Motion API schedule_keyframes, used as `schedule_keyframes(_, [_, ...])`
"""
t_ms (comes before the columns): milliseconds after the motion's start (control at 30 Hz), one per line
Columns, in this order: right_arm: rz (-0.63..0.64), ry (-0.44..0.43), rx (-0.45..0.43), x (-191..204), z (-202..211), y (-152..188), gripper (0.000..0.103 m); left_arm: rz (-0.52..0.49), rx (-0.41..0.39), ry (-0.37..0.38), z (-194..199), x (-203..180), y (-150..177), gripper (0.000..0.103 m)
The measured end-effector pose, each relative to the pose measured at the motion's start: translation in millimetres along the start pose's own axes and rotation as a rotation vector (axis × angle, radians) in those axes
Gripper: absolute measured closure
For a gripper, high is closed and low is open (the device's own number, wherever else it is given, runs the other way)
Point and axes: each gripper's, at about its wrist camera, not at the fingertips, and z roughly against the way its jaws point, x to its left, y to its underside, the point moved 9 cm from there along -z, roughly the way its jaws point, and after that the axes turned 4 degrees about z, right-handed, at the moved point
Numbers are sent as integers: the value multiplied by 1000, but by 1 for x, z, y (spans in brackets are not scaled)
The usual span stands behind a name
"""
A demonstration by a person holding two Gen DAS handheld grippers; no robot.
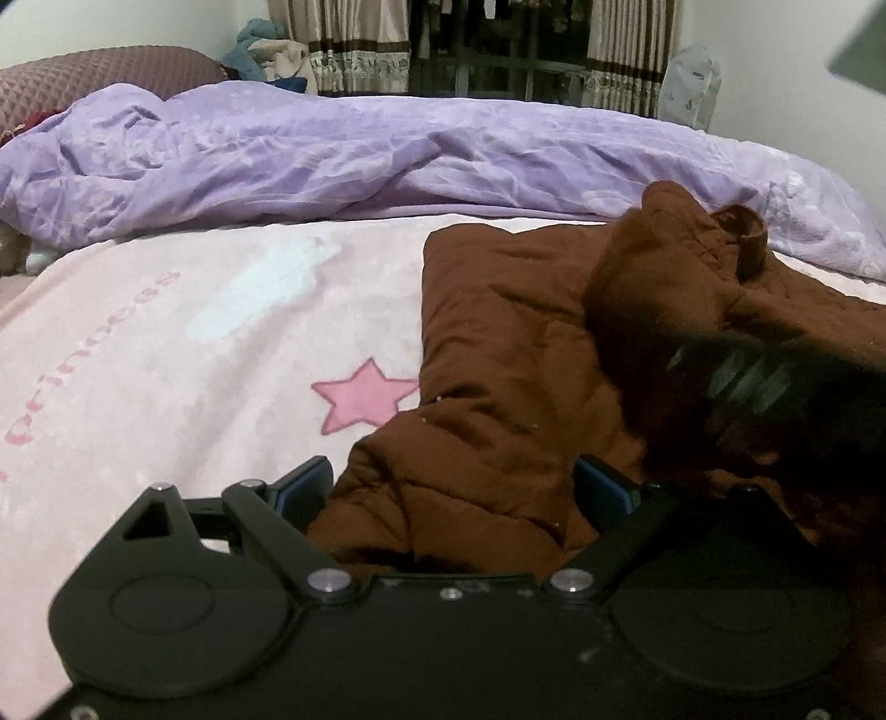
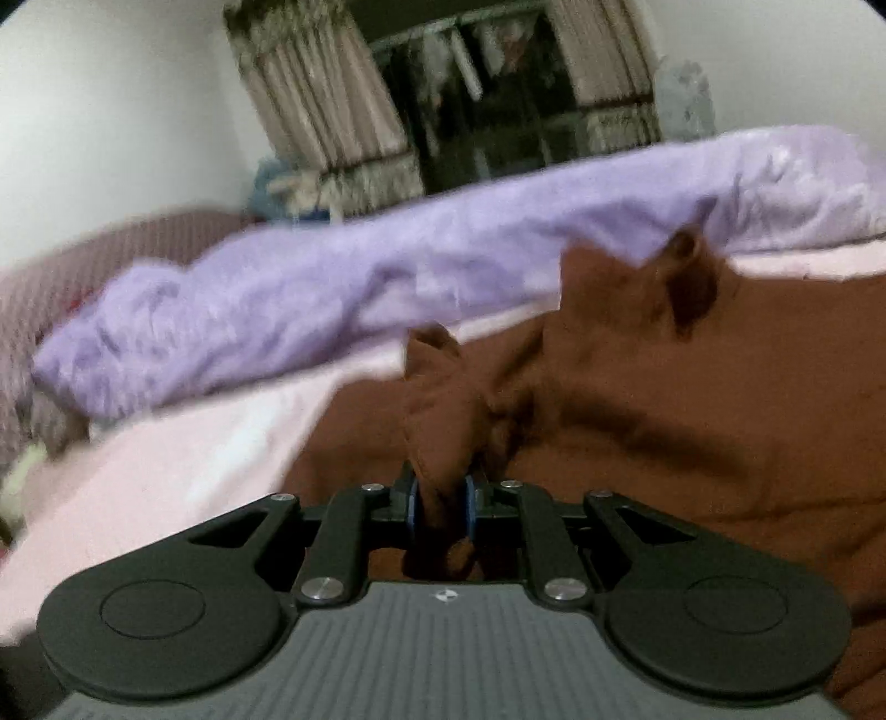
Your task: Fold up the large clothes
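Two grippers are working one brown quilted jacket (image 1: pixel 498 354) that lies on the pink blanket (image 1: pixel 166 360) spread over the bed, toward the near right part of it. The blanket carries a pink star (image 1: pixel 362 400) just left of the jacket's edge, with faint pink lettering further left. Behind both, a rumpled lilac duvet (image 1: pixel 332 155) runs across the bed, and a maroon quilted pillow (image 1: pixel 99 77) sits at the far left by the wall. Curtains (image 1: pixel 354 44) hang on either side of a dark window at the back.

From the left wrist camera, the left gripper (image 1: pixel 459 487) has its blue-padded fingers (image 1: pixel 304 487) spread wide, and a thick padded bulge of the jacket sits between them; whether the pads actually press on it I cannot tell. To its right a lifted fold of the jacket stands above the rest, with a blurred dark part of the other tool just beneath it.

From the right wrist camera, the right gripper (image 2: pixel 442 507) has its fingers drawn close together, pinching a narrow bunched fold of the brown fabric that rises upright out of the pads. The rest of the jacket spreads out ahead and to the right of it, with a small cuffed opening (image 2: pixel 692 288) raised near the duvet.
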Motion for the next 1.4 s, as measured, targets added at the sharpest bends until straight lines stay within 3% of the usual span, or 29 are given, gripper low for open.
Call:
schedule_keyframes(100, [34, 15, -3, 4, 6, 2, 79, -9, -9, -12, 0, -1, 1, 5])
schedule_keyframes(167, [50, -4, 13, 8, 7, 5, 57, -19, -18, -23, 1, -2, 1, 5])
schedule_keyframes(233, [63, -58, 32, 17, 4, 8, 22, -23, -23, -27, 1, -2, 2, 5])
schedule_keyframes(300, [74, -67, 32, 22, 10, 6, 15, -24, -26, -29, 2, -4, 3, 5])
schedule_keyframes(367, [72, -57, 30, 22, 23, 0, 15, -21, -27, -26, 3, -4, 3, 5])
schedule_keyframes(467, [71, -136, -41, 20, 55, -15, 18, -20, -29, -26, 3, -3, 2, 5])
schedule_keyframes(567, [42, -142, -187, 4, 96, -34, 24, -25, -33, -30, 3, -3, 2, 5])
schedule_keyframes(667, [35, -54, -269, -13, 111, -48, 49, -29, -37, -33, 3, -4, 2, 5])
schedule_keyframes(700, [33, -25, -264, -19, 107, -50, 59, -29, -38, -33, 3, -4, 2, 5])
schedule_keyframes(767, [46, 44, -201, -29, 86, -45, 62, -27, -44, -34, 4, -4, 2, 5])
schedule_keyframes(833, [35, 102, -85, -43, 56, -22, 72, -21, -76, -44, 12, -3, 0, 5])
schedule_keyframes(900, [-21, 110, 26, -56, 29, 7, 73, -8, -123, -47, 25, -3, -3, 7])
schedule_keyframes(967, [-65, 67, 22, -60, 29, 6, 72, 10, -159, -14, 36, -5, -6, 7])
schedule_keyframes(1033, [-99, 18, 18, -63, 30, 6, 62, -2, -164, -33, 34, -6, -6, 7])
schedule_keyframes(1167, [-58, 54, 24, -59, 28, 10, 63, -50, -81, -101, 13, -10, 4, 5])
schedule_keyframes(1333, [-24, 79, 17, -52, 25, 6, 64, -37, -76, -106, 11, -9, 5, 4])
schedule_keyframes(1400, [-8, 93, 16, -49, 33, -4, 70, -35, -76, -109, 12, -9, 5, 4])
